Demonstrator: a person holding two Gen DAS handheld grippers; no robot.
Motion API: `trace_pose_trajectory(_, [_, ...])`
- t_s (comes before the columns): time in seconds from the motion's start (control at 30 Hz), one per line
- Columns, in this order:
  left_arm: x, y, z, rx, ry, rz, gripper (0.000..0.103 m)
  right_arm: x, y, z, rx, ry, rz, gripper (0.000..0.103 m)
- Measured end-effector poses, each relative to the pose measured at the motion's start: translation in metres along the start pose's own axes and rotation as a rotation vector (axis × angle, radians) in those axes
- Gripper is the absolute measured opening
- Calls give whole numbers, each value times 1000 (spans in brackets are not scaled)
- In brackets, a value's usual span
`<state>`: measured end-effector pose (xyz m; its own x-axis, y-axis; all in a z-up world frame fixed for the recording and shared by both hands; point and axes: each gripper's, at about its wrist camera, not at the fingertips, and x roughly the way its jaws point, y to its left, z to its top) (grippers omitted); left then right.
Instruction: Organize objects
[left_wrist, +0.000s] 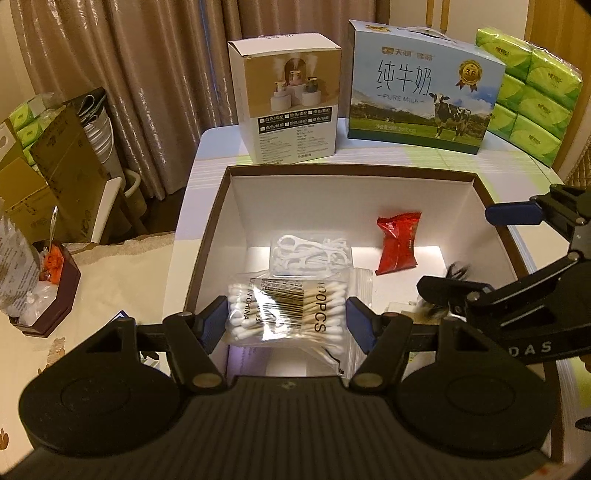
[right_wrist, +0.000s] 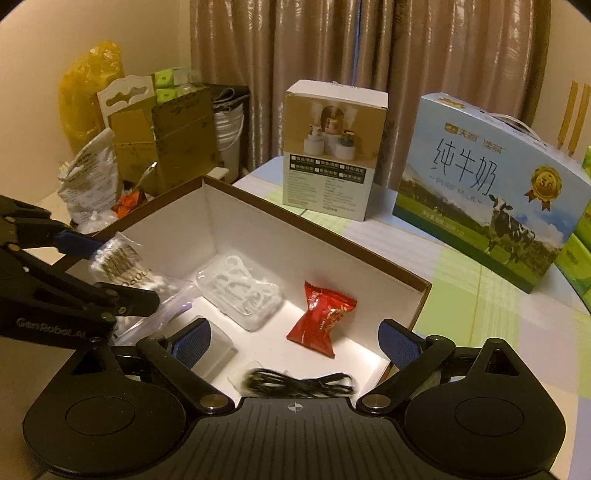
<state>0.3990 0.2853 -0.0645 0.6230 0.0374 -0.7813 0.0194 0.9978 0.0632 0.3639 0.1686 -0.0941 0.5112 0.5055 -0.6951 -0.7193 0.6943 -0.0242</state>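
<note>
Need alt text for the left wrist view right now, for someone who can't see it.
The left gripper holds a bag of cotton swabs over the near end of an open white-lined box, which contains a packet of floss picks and a red snack packet. The right gripper reaches in from the right.

My right gripper (right_wrist: 293, 341) hangs with its jaws wide apart over the open box (right_wrist: 417, 295). A black cable (right_wrist: 299, 384) lies just beneath, a red packet (right_wrist: 321, 319) just ahead. To the left, my left gripper (right_wrist: 118, 269) clamps a cotton-swab bag (right_wrist: 125, 264).
</note>
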Motion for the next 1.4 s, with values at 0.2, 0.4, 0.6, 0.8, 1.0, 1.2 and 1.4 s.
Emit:
trace_pose_trajectory(0.2, [4, -3, 0, 14, -2, -10, 66, -6, 3, -4, -9, -3, 15, 96])
trace_pose_trajectory(0.4, [-1, -6, 1, 27, -23, -8, 81, -14, 6, -7, -14, -5, 27, 97])
trace_pose_trajectory(0.6, [-11, -4, -2, 21, -22, -10, 88, -27, 10, -13, 3, -5, 37, 99])
trace_pose_trajectory(0.8, [-25, -2, -9, 2, -13, -10, 92, -45, 16, -18, 34, -13, 50, 101])
trace_pose_trajectory(1.0, [-48, 0, -18, -21, -30, 1, 96, -69, 23, -27, 75, -21, 45, 101])
trace_pose_trajectory(1.2, [-75, 2, -34, -51, -48, -11, 99, -100, 33, -40, 126, -35, 38, 101])
trace_pose_trajectory(1.4, [-103, -2, -53, -57, -75, -48, 101, -129, 43, -58, 189, -44, 16, 101])
